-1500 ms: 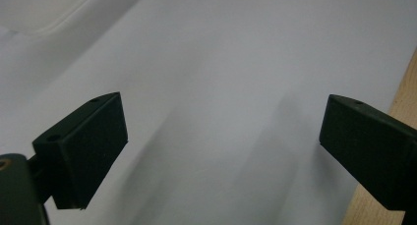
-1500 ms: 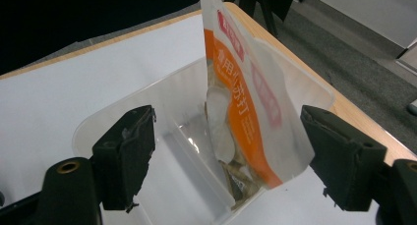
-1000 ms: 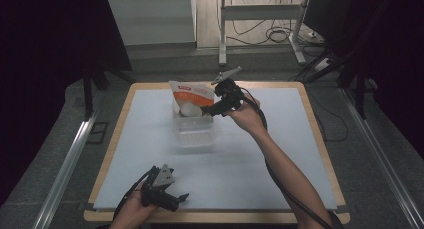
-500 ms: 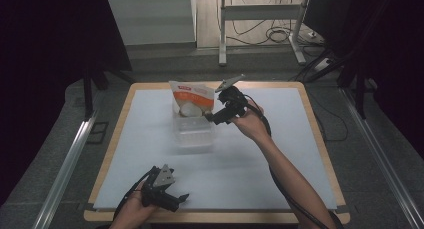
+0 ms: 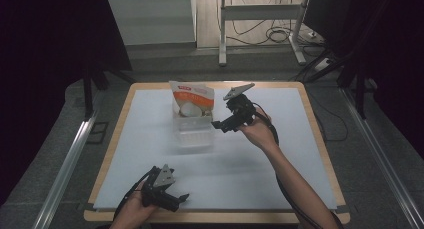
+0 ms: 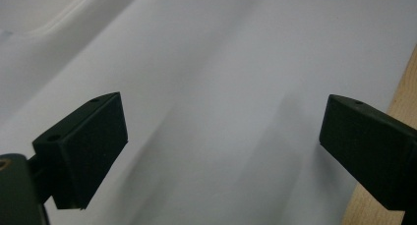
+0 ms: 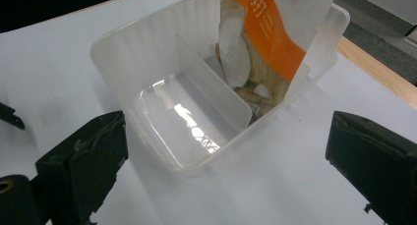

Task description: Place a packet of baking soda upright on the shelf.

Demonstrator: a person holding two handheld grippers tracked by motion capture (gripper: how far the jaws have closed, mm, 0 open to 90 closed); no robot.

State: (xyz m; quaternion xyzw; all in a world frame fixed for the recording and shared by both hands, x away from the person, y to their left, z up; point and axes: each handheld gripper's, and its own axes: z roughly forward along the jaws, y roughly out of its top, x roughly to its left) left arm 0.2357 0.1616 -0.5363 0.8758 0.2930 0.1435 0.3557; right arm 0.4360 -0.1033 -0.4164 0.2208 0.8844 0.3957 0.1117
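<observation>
The only print stands on the snack pouch (image 7: 275,28), which sits upright in the far compartment of the clear plastic bin (image 7: 147,63). In the right gripper view, white characters run along the pouch's orange band, cut off at the top edge and too blurred to make out. In the high view, the pouch (image 5: 192,95) shows a red strip near its top, its lettering too small to read.
</observation>
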